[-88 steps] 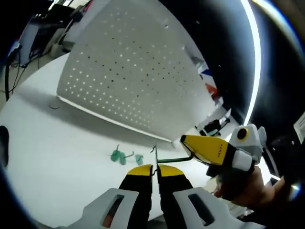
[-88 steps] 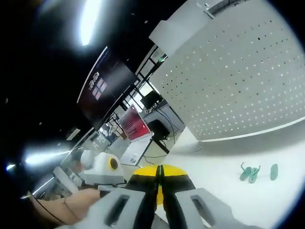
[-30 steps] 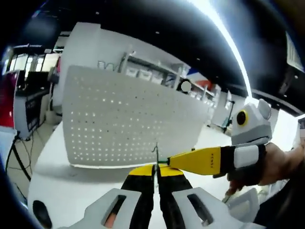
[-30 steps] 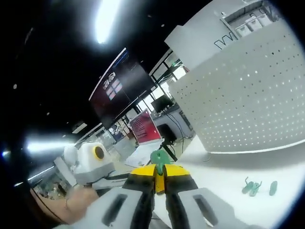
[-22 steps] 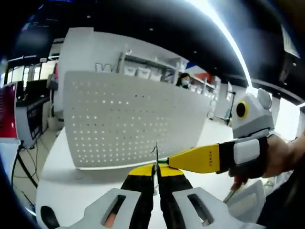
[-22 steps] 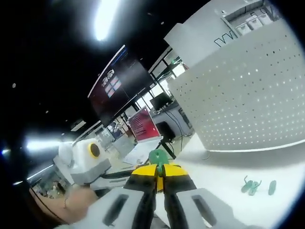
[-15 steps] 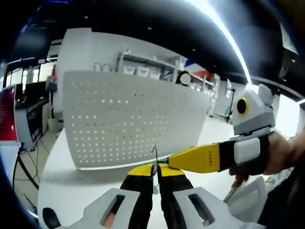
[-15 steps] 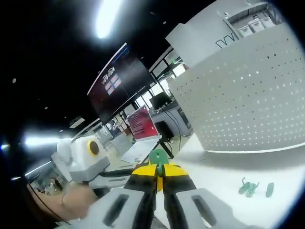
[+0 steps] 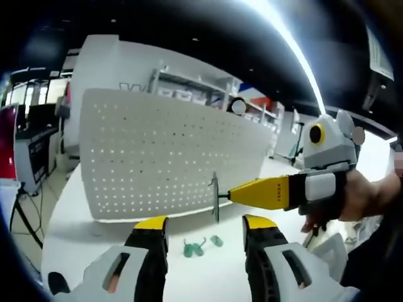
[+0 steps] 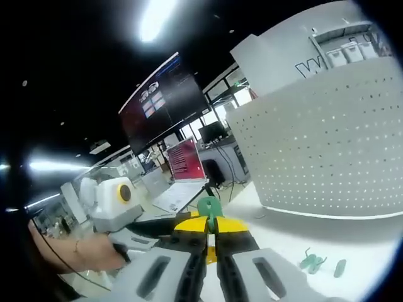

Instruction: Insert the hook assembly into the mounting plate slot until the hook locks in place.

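A thin metal hook [image 9: 215, 196] with a green plastic end [image 10: 208, 206] hangs in the air in front of the white perforated mounting plate [image 9: 157, 154] [image 10: 327, 148]. My right gripper [image 9: 234, 195] [image 10: 210, 221] reaches in from the right in the left gripper view and is shut on the hook assembly. My left gripper [image 9: 206, 225] stands open just below the hook, one jaw on each side, touching nothing. The plate stands upright on the white table [image 9: 82, 251], behind the hook.
Loose green clips [image 9: 195, 247] [image 10: 312, 258] lie on the table in front of the plate. A person's hand [image 9: 365, 201] holds the right gripper. Screens and desks [image 10: 182, 167] stand beyond the table's left side.
My left gripper has opened and let go of the hook. The right gripper keeps its hold on it. Both views have shifted slightly.
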`<state>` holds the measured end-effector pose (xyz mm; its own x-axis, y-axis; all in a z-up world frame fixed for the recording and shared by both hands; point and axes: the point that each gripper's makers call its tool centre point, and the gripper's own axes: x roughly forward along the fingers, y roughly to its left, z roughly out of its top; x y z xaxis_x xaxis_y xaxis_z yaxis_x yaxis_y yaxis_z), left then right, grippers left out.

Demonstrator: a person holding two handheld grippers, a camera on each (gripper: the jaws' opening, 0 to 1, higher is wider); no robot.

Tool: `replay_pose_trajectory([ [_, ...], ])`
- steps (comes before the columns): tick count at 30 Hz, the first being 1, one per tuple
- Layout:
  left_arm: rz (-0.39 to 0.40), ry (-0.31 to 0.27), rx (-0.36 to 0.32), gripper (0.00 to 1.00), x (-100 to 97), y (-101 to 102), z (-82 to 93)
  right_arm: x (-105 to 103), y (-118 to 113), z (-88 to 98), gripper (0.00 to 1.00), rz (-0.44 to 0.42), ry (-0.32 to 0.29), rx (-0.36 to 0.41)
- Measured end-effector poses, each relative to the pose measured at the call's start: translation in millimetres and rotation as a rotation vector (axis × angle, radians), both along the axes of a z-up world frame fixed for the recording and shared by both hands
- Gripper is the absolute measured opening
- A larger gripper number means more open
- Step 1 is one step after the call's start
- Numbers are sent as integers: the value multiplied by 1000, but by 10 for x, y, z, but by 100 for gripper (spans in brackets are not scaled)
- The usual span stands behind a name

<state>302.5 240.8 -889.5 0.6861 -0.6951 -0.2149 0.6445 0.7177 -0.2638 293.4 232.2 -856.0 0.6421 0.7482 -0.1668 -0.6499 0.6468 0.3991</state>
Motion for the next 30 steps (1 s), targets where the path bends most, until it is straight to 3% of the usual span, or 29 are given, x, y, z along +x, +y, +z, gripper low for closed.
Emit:
replay_pose_trajectory([
  [6,-21,-14,2,77,-62,-14,0,38,-23,48,0,1,-60,-49],
  [9,5,-6,-58,88,-57,9,53,69,-44,55,0,-10,-73,-58],
  [19,21,-1,-80,100,-58,66,68,137,-100,119,0,-68,-166,-113],
  [30,26,13,-82,100,-98,102,46,425,-333,314,0,-259,-312,-155],
])
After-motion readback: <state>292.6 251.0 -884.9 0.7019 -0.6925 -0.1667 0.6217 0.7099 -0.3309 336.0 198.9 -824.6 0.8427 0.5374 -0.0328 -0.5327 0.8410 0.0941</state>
